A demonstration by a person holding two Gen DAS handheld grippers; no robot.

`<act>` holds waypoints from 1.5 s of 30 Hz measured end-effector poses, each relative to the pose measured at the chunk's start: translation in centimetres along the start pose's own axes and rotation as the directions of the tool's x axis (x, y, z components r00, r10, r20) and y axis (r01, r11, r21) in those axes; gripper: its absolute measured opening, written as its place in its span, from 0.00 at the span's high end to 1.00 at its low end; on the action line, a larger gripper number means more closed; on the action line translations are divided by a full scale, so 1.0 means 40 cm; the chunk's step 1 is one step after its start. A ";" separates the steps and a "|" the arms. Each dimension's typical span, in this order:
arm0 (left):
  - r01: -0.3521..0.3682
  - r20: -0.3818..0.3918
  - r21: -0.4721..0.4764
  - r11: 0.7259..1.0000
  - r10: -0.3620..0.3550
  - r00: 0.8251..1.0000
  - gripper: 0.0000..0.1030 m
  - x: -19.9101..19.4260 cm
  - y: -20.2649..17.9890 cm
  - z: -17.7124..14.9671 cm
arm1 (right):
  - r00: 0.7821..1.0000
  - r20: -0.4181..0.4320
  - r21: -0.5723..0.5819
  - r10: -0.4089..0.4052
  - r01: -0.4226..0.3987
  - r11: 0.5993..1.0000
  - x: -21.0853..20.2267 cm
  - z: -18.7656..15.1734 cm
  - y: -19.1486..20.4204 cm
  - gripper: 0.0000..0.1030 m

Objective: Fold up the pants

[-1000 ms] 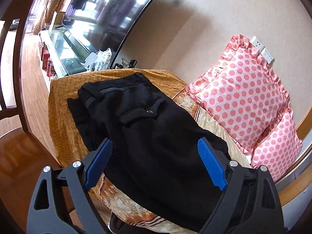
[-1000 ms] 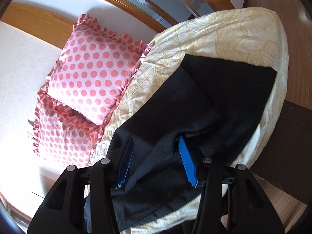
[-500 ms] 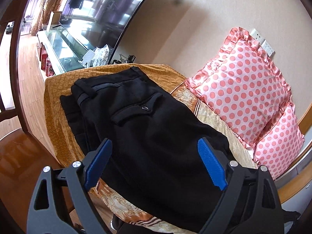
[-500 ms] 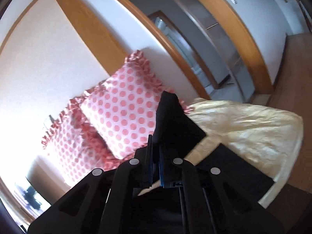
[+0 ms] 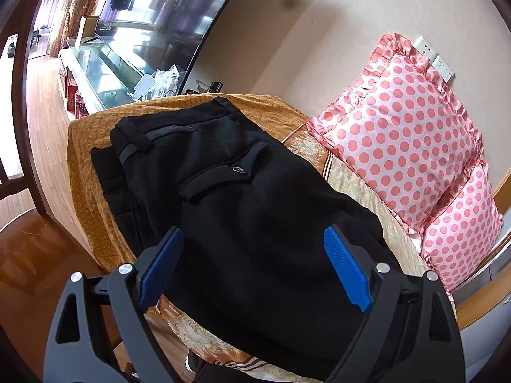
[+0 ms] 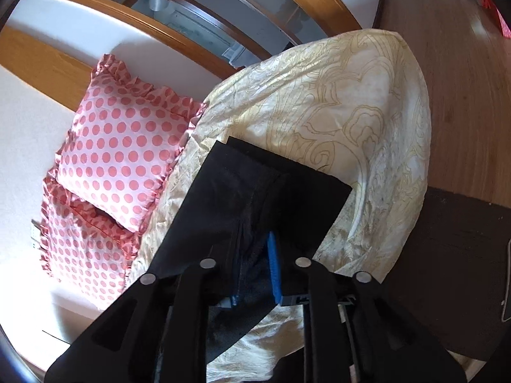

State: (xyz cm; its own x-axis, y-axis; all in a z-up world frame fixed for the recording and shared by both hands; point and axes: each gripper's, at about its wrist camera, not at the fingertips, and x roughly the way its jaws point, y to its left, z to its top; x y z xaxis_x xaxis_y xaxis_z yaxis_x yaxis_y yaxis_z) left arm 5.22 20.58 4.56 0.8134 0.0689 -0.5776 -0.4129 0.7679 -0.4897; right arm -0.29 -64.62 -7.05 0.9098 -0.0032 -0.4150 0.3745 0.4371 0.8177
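Left wrist view, near field: left gripper (image 5: 252,268), black frame with ribbed blue pads (image 5: 346,273), jaws spread wide, nothing between them; it hangs over the black fabric pants (image 5: 230,210) without visible contact. The pants lie flat on a gold-patterned bedspread (image 5: 89,198), waistband end toward 11 o'clock, a buttoned back pocket flap (image 5: 223,172) facing up at mid-frame, legs running back under the gripper toward 5 o'clock. At 2 to 4 o'clock, two pink polka-dot ruffled pillows (image 5: 412,146) lean against a beige wall (image 5: 319,41), just beside the edge of the pants. A white wall socket plate (image 5: 434,57) sits above the upper pillow at 1 o'clock. Far field, 10 to 12 o'clock: a large dark television screen (image 5: 153,9) over a glass-topped TV stand (image 5: 95,73); wooden floor at 9 o'clock. Right wrist view, near field: right gripper (image 6: 255,271), jaws drawn narrow and pinching a bunched fold of the same pants (image 6: 255,198); cloth fills the gap between the blue pads. From the grip the leg ends extend to 12 o'clock, two layers slightly offset, hem edges resting on the cream side of the bedspread (image 6: 367,102). The two dotted pillows (image 6: 124,153) are at 9 to 10 o'clock. Beyond, a curved wooden frame (image 6: 179,44) at 11 o'clock and wooden floor (image 6: 447,32) at 1 o'clock.
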 end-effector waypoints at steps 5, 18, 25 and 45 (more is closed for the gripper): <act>-0.002 -0.010 0.019 1.000 0.002 1.000 0.12 0.003 -0.012 -0.002 | 1.000 0.019 0.050 0.011 -0.012 0.999 0.007 0.015 0.004 0.75; 0.010 -0.048 0.053 0.999 -0.007 0.999 0.11 0.021 -0.031 -0.010 | 0.994 0.105 -0.032 -0.037 0.041 0.999 -0.044 0.035 0.009 0.95; 0.030 -0.057 0.046 0.998 -0.028 0.998 0.11 0.005 -0.018 -0.002 | 0.989 0.100 -0.046 -0.109 0.114 0.992 -0.038 0.000 -0.002 0.91; 0.039 -0.104 -0.187 0.982 -0.060 0.993 0.18 0.029 0.119 0.067 | 0.961 0.192 -0.017 -0.199 0.206 0.978 -0.068 0.000 -0.018 0.36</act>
State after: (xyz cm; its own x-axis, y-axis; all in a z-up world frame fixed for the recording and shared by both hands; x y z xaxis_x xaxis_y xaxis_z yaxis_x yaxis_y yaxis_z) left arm 5.32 26.03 3.31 0.7895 -0.0434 -0.6122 -0.4498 0.6375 -0.6254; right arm -3.03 -64.93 -6.52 0.8343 -0.2627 -0.4848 0.5506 0.4428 0.7076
